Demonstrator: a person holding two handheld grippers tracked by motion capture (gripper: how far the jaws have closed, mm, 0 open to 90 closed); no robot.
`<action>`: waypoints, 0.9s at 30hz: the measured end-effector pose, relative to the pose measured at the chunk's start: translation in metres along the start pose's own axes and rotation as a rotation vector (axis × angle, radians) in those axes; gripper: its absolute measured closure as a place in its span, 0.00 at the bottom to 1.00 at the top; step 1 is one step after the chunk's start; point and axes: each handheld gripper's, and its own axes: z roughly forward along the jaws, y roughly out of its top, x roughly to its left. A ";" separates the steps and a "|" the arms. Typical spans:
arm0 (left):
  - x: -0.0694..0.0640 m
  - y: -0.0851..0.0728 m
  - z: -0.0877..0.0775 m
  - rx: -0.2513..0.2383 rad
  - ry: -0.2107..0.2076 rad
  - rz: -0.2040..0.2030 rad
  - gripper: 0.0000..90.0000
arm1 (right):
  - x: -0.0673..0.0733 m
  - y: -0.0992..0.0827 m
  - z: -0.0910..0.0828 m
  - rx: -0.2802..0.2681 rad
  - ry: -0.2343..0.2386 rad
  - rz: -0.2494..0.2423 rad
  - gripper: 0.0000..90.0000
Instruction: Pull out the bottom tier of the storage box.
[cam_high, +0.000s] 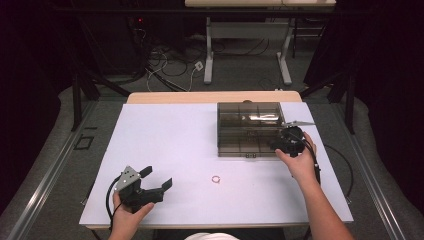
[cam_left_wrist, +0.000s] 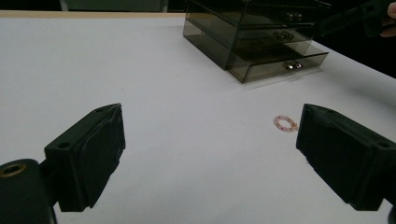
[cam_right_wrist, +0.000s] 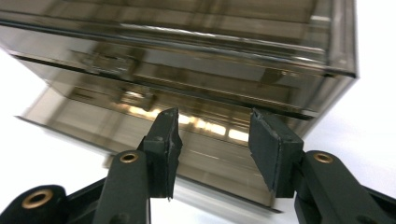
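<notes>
A smoky see-through drawer box (cam_high: 249, 129) stands at the back right of the white table (cam_high: 175, 140). Its bottom drawer (cam_left_wrist: 280, 66) sticks out a little. My right gripper (cam_high: 278, 145) is at the box's front right corner, and its jaws stand apart. In the right gripper view the gripper (cam_right_wrist: 215, 123) points at the drawer box (cam_right_wrist: 187, 56) with nothing pinched between its pads. A small pink ring (cam_high: 216, 179) lies loose on the table in front of the box. My left gripper (cam_high: 156, 177) rests near the front left, wide open and empty. In the left gripper view the pink ring (cam_left_wrist: 285, 123) lies just off the right jaw.
The white table surface ends in a wooden strip (cam_high: 210, 97) at the back. Beyond it stand another desk's legs (cam_high: 208, 60), with cables (cam_high: 165, 65) on the floor. Dark curtains close off both sides.
</notes>
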 end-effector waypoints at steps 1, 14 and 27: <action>0.000 0.000 -0.001 0.000 0.002 0.000 0.09 | -0.002 0.000 0.002 0.006 -0.017 0.003 0.59; 0.000 -0.003 -0.006 -0.008 0.020 -0.014 0.09 | -0.014 0.003 0.004 0.086 -0.052 0.096 0.73; 0.000 -0.004 -0.007 -0.008 0.025 -0.015 0.09 | -0.019 0.001 0.011 0.146 -0.115 0.140 0.81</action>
